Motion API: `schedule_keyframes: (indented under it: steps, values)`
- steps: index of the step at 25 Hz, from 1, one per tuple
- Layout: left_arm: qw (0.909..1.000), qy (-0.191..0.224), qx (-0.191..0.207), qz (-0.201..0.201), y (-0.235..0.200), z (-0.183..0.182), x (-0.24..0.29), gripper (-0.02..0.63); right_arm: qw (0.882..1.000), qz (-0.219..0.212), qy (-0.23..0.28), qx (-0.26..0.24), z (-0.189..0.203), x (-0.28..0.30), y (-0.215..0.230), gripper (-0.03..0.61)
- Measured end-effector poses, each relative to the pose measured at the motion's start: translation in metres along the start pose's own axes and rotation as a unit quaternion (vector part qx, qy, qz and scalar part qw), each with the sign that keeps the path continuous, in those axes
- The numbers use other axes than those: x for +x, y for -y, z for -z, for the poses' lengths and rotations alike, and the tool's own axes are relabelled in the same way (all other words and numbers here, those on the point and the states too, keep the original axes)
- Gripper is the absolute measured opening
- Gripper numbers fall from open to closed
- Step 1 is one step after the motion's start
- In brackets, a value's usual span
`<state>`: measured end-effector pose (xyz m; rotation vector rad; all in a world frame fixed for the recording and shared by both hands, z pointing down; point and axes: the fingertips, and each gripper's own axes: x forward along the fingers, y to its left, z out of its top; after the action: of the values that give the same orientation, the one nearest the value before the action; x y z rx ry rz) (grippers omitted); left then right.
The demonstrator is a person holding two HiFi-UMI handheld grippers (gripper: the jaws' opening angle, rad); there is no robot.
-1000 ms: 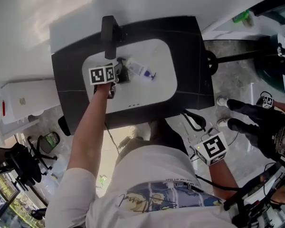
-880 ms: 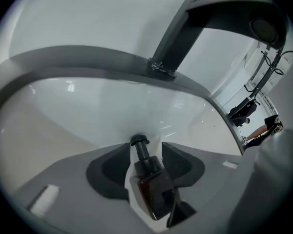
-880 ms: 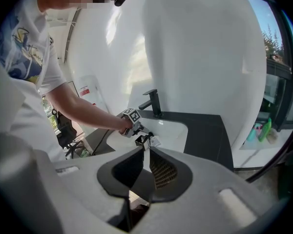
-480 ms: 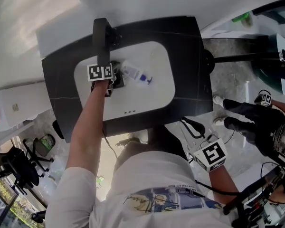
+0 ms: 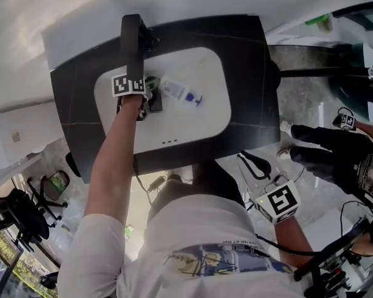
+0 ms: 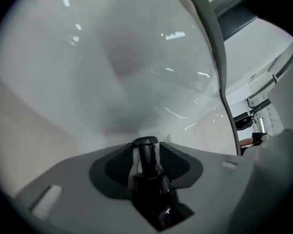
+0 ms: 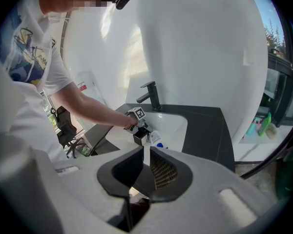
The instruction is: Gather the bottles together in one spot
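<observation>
Head view: the left gripper (image 5: 148,97) reaches into the white basin (image 5: 193,129), its fingers clamped on a dark bottle (image 5: 154,102). A white blue-capped bottle (image 5: 177,92) lies just beyond the fingertips. The right gripper (image 5: 253,166) hangs off the black countertop (image 5: 248,79).

Left gripper view: the dark bottle (image 6: 151,189) sits pinched between the fingers (image 6: 133,167), its neck poking past them toward the basin wall (image 6: 112,72).

Right gripper view: the fingers (image 7: 163,167) are clenched almost together on nothing. Far ahead of them, the white bottle (image 7: 156,139) lies beside the left gripper (image 7: 139,129), below the faucet (image 7: 151,94).
</observation>
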<state>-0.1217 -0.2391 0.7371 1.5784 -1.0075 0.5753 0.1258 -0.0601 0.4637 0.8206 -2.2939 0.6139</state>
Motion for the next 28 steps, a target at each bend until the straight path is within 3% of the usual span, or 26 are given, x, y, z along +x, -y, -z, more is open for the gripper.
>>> schedule_keyframes:
  steps: [6, 10, 17, 18, 21, 28]
  values:
    - [0.9995, -0.014, -0.019, 0.021, 0.003, 0.005, 0.003, 0.135, 1.0, -0.002, 0.006, -0.004, -0.006, 0.003, -0.005, 0.038]
    - [0.999, 0.017, -0.008, 0.04, 0.009, 0.0, -0.009, 0.124, 1.0, -0.003, 0.012, -0.006, -0.01, 0.006, -0.009, 0.038]
    - [0.9949, 0.048, 0.07, 0.055, 0.029, 0.005, -0.034, 0.118, 1.0, -0.004, 0.021, -0.011, -0.016, 0.009, -0.021, 0.038]
    - [0.9934, 0.052, 0.088, 0.051, 0.031, 0.006, -0.038, 0.086, 1.0, -0.004, 0.021, -0.011, -0.017, 0.01, -0.023, 0.038]
    - [0.9878, 0.065, 0.137, 0.033, 0.037, 0.007, -0.048, 0.087, 1.0, -0.003, 0.024, -0.01, -0.016, 0.008, -0.028, 0.038]
    - [0.9754, 0.088, 0.201, 0.024, 0.052, 0.018, -0.068, 0.084, 0.999, 0.003, 0.033, -0.014, -0.015, 0.002, -0.043, 0.037]
